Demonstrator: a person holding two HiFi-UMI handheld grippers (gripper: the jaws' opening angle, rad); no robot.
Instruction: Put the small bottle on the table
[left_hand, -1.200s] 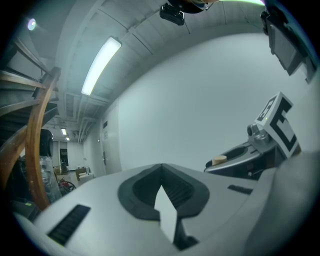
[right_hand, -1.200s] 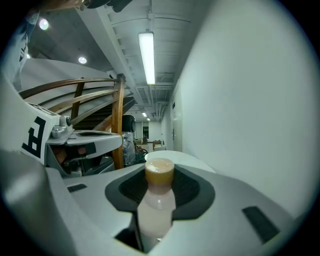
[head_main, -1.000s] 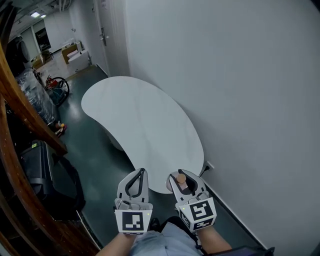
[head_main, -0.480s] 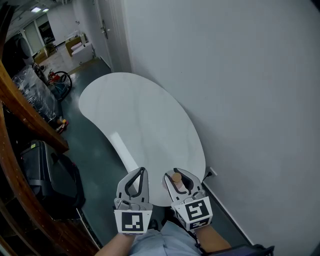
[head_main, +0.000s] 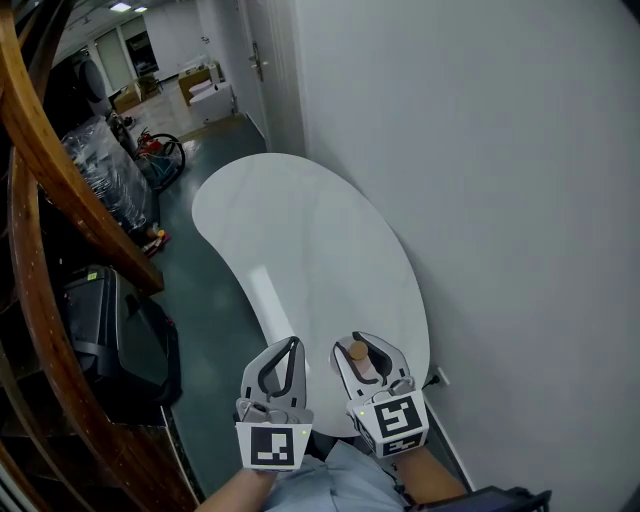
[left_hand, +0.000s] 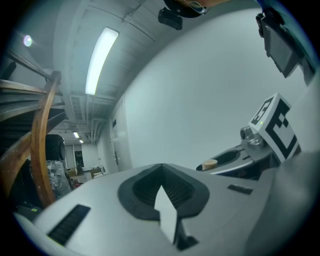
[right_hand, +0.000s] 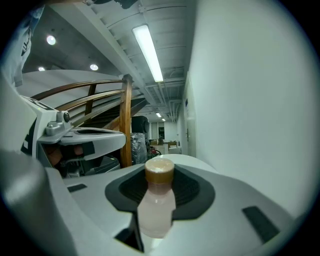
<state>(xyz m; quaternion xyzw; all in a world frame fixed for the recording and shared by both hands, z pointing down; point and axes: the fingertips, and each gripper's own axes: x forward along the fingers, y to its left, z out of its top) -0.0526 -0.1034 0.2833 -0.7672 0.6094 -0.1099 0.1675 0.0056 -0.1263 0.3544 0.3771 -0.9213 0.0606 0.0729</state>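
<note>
A small bottle (head_main: 358, 356) of pale pink liquid with a tan cap stands upright between the jaws of my right gripper (head_main: 368, 341), which is shut on it. In the right gripper view the bottle (right_hand: 157, 202) fills the middle of the jaws. My left gripper (head_main: 291, 344) hovers just to the left at the same height, shut, with nothing in it. In the left gripper view, the bottle's cap (left_hand: 206, 164) shows off to the right. Both grippers hang over the near end of a white kidney-shaped table (head_main: 300, 240), whose top is bare.
A plain white wall (head_main: 500, 200) runs along the table's right side, with a socket (head_main: 441, 378) low down. At the left a curved wooden stair rail (head_main: 60, 190) and a black case (head_main: 100, 330) stand on the dark green floor (head_main: 205, 300). Wrapped goods and boxes lie farther back.
The view has swung, so the table now sits further right and closer below me. Both grippers keep their places side by side, and the bottle stays in the right one.
</note>
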